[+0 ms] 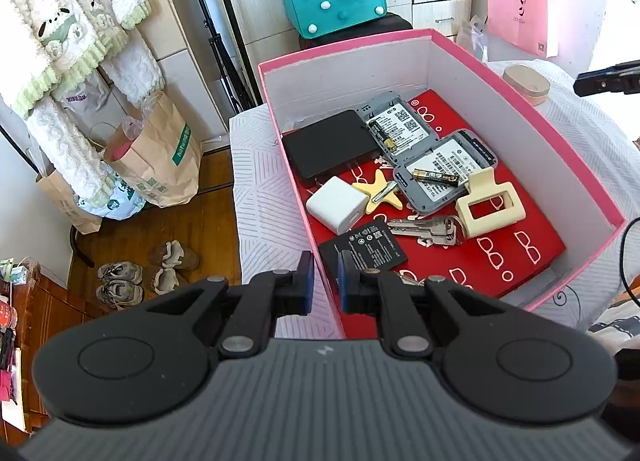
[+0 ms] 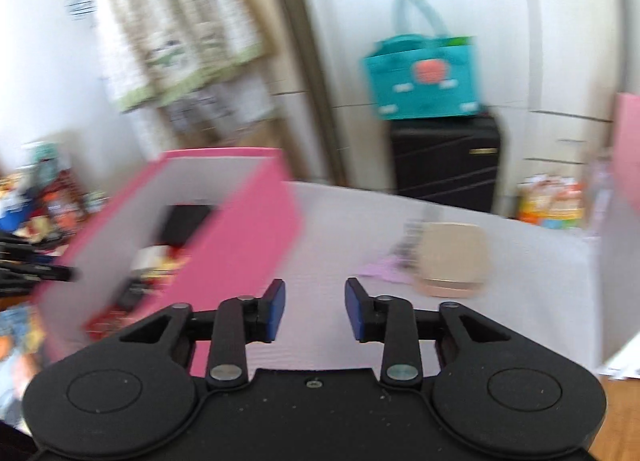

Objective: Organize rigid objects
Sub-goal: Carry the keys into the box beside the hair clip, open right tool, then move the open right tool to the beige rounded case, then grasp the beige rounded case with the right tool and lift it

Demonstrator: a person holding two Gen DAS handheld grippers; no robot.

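Lying ahead of right gripper (image 2: 315, 311): beige case (image 2: 454, 261)

A table covered in a white cloth with a raised line pattern (image 1: 260, 197) carries everything. Directly on it sits an open pink cardboard box with white inner walls (image 1: 460, 73). At about two o'clock from the box, apart from it, lies a beige rounded-rectangle case (image 1: 526, 84). The blurred right wrist view shows a pale lilac scrap (image 2: 382, 271) touching the case at its nine o'clock.

Black claw (image 1: 323, 277) – blue pads (image 1: 307, 275), silver rivets, ribbed grey housing
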